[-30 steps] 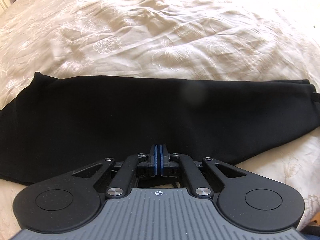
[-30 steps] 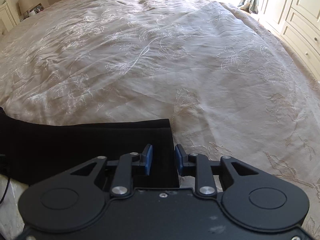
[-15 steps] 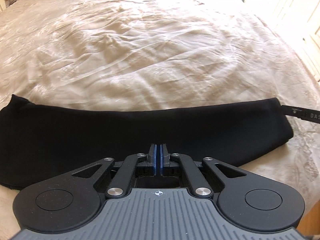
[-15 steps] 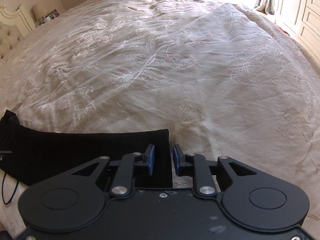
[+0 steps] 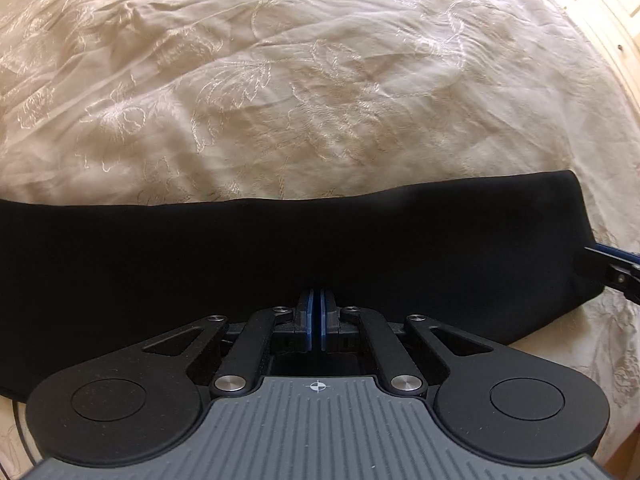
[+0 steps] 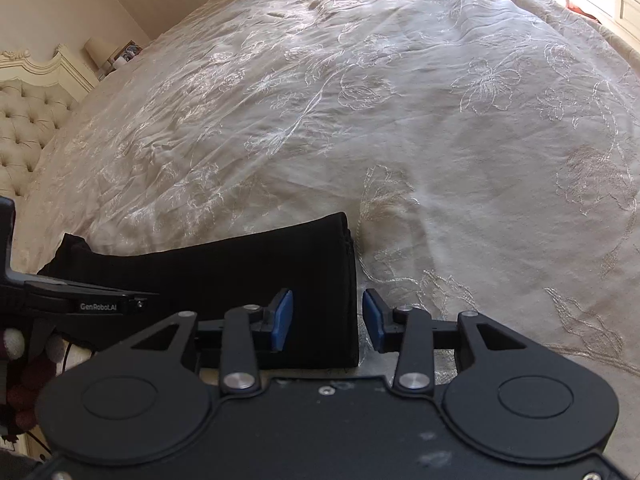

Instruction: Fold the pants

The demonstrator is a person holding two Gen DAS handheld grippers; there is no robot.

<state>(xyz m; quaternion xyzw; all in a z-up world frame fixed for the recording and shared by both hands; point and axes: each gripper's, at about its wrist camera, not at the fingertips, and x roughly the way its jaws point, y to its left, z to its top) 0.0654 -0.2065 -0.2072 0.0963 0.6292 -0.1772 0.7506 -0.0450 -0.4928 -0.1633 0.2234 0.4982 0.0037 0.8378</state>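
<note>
So the pants (image 5: 280, 264) are lying on the bedspread (image 5: 320, 80) near its front edge, folded lengthwise into one long black strip running left to right. Compared with a second ago the strip looks narrower and tidier in the left wrist view, and its right end is now a squared-off fold rather than the loose cuffs that were showing before.

The left gripper (image 5: 319, 314) hasn't changed: its blue pads are pressed together right at the near edge of the pants, with only a hairline between them. I can't tell if any cloth is actually caught in there (black on black, no chance). It sits about mid-length along the strip.

The right gripper (image 6: 327, 318) is where the difference is. Its pads stand wider apart than half a second ago, and they straddle the right end of the pants (image 6: 240, 280), with the left pad over the cloth and the right pad over the bare bedspread (image 6: 440, 120). It isn't pinching anything. You can see its tip poking in at the far right of the left view too.

The right camera has also swung, so the tufted headboard (image 6: 24, 132) is now in view at the left, with a lamp (image 6: 98, 50) behind it.

No containers anywhere, just bed.
</note>
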